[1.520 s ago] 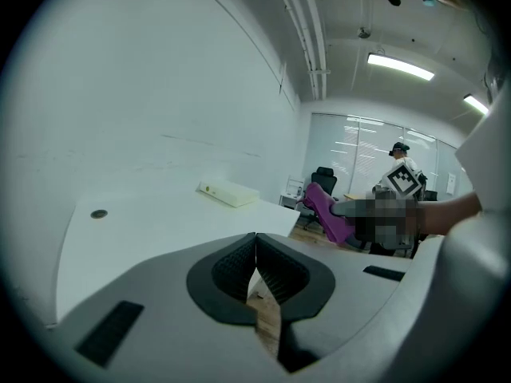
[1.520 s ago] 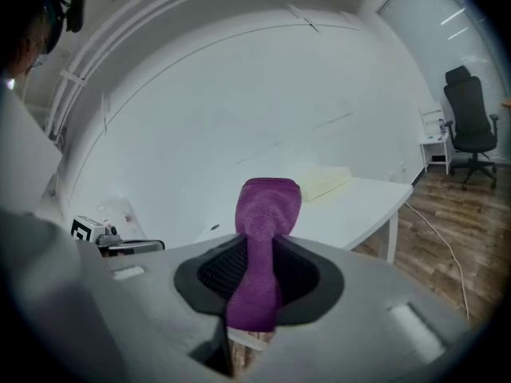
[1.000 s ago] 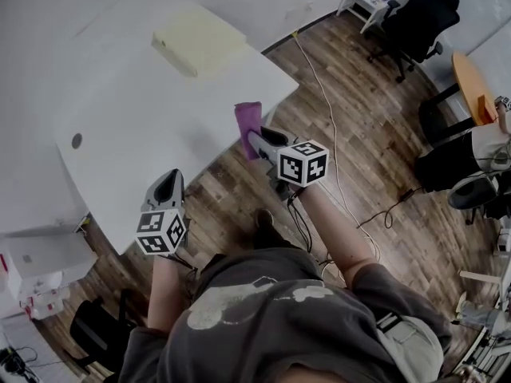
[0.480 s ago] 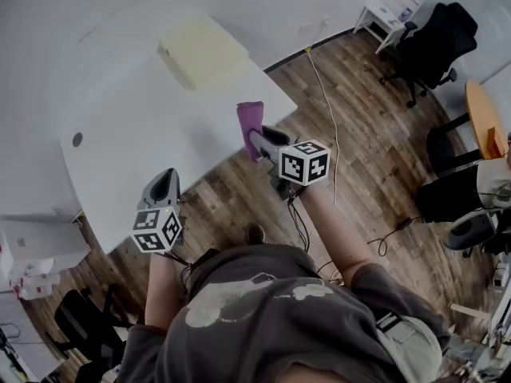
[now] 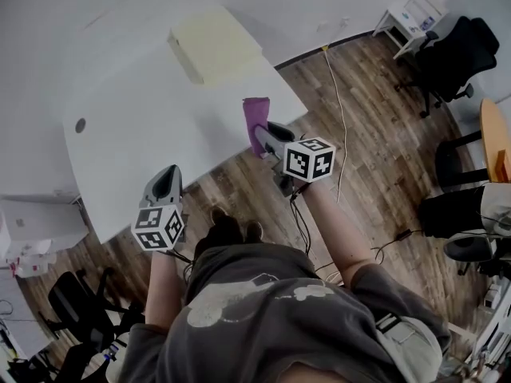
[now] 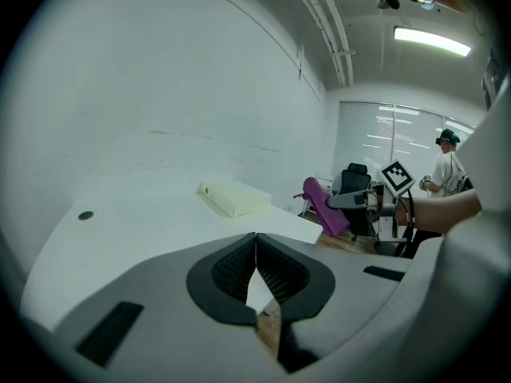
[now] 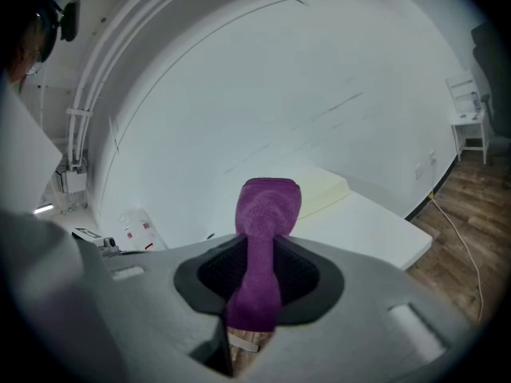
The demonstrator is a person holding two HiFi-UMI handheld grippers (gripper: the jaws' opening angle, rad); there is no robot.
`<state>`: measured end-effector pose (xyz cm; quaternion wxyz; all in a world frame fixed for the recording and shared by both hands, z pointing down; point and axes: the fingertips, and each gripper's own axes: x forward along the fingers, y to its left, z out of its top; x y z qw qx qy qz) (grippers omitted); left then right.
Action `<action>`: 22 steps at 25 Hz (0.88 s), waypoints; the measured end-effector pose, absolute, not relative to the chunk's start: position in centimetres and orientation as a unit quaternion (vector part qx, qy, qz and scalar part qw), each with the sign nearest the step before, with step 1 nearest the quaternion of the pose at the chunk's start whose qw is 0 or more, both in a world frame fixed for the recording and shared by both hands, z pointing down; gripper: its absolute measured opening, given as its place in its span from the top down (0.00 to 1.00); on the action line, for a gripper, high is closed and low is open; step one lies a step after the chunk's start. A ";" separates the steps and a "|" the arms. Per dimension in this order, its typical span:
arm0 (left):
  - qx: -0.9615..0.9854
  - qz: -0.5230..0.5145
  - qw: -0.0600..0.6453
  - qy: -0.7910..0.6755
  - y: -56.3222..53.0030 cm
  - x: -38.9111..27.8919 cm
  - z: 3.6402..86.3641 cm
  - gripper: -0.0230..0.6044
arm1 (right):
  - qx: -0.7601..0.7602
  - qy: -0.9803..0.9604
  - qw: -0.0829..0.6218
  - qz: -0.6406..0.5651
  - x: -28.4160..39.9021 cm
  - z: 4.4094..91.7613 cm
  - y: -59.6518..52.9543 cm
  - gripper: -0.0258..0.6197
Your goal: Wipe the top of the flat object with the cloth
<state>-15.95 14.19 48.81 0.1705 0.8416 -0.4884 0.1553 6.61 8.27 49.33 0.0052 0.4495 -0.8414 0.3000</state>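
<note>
A pale yellow flat box (image 5: 214, 44) lies at the far right corner of the white table (image 5: 144, 134); it also shows in the left gripper view as the box (image 6: 235, 198) and in the right gripper view as the box (image 7: 323, 188). My right gripper (image 5: 262, 138) is shut on a purple cloth (image 5: 255, 120), held over the table's near right edge, well short of the box. The cloth (image 7: 263, 246) sticks up between the jaws. My left gripper (image 5: 164, 183) is shut and holds nothing, near the table's front edge.
A round cable hole (image 5: 80, 124) sits in the table's left part. Wooden floor (image 5: 375, 134) lies to the right with a cable (image 5: 339, 110), black office chairs (image 5: 455, 54) and a small white side table (image 5: 407, 18). White boxes (image 5: 40, 238) stand at the left.
The head view has shifted, so the table and box appear slightly further right. Both grippers hold about the same pose; the right one with the cloth is a little nearer the table edge.
</note>
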 end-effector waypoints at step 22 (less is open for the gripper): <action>0.877 0.119 0.198 -0.420 -4.1 -14.2 51.1 0.97 | 0.524 -0.802 0.015 0.286 8.9 47.5 -6.3 0.81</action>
